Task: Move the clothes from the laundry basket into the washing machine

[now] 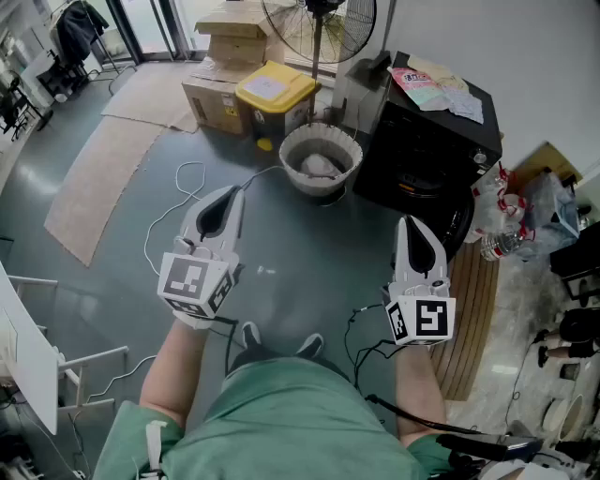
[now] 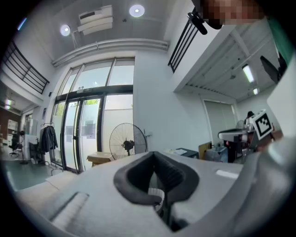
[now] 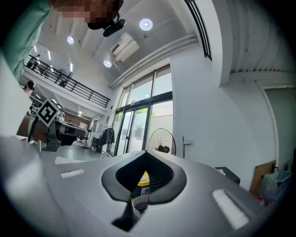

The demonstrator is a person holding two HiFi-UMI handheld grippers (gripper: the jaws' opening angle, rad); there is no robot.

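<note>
Green shirt [image 1: 281, 412] and the tips of two shoes [image 1: 249, 336] fill the bottom of the head view. Just beyond them both forearms reach out over the floor. The left gripper [image 1: 232, 195] and the right gripper [image 1: 411, 225] are held level, each with its jaws pressed together on nothing.

Ahead, between the two grippers, stands the white laundry basket [image 1: 349, 150] with a pale bundle of clothes [image 1: 322, 167] inside. It sits just beside the black washing machine [image 1: 422, 141], which has papers [image 1: 436, 89] lying on its top. The path from grippers to basket is open floor, crossed only by a thin white cable [image 1: 173, 202] looping near the left gripper.

Behind the basket are a yellow-lidded bin [image 1: 274, 94], cardboard boxes [image 1: 216, 98] and a standing fan [image 1: 319, 23]. Right of the machine sits a clutter of bottles and bags [image 1: 502, 216] — what else is there I cannot tell. The floor [image 1: 309, 253] is smooth grey with beige mats [image 1: 98, 178] at left. Tall glass doors and a high white ceiling show in both gripper views.
</note>
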